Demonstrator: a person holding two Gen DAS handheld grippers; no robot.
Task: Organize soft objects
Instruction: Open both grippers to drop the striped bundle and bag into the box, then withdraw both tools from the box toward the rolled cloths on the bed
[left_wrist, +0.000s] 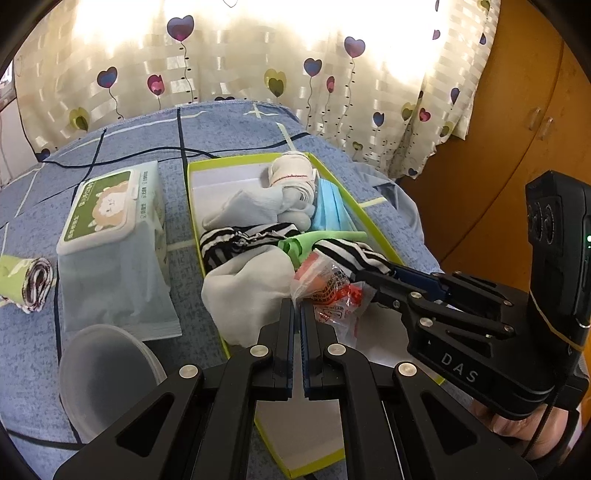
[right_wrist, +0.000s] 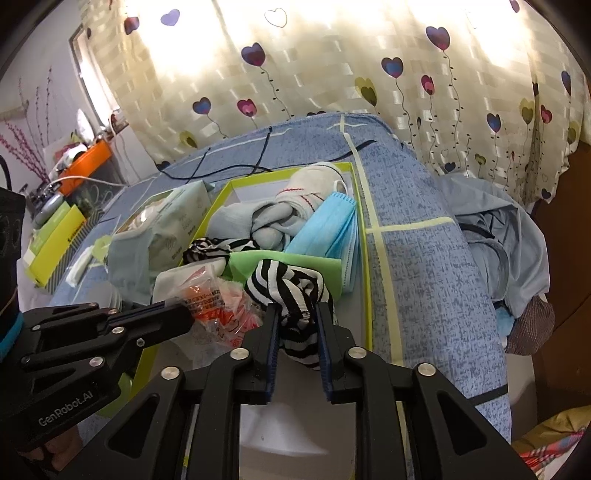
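Note:
A lime-rimmed box (left_wrist: 192, 206) lies on the blue bedspread, filled with soft things: pale blue socks (left_wrist: 255, 206), a white rolled sock (left_wrist: 291, 171), blue face masks (left_wrist: 332, 206), a green cloth (left_wrist: 295, 247) and a white cloth (left_wrist: 243, 291). My left gripper (left_wrist: 297, 306) is shut on the corner of a clear plastic bag with red print (left_wrist: 328, 291) over the box's near end. Coming in from the right, my right gripper (right_wrist: 298, 314) is closed around a black-and-white striped sock (right_wrist: 291, 284) that bunches between its pads just above the box. Another striped piece (left_wrist: 229, 240) lies across the box.
A green-lidded wet wipes pack (left_wrist: 110, 221) lies left of the box, with a rolled cloth (left_wrist: 26, 280) further left and a translucent bowl (left_wrist: 107, 376) near me. A black cable (left_wrist: 129, 153) crosses the bed. A grey-blue garment (right_wrist: 498, 240) hangs off the right edge by a wooden cabinet (left_wrist: 517, 129).

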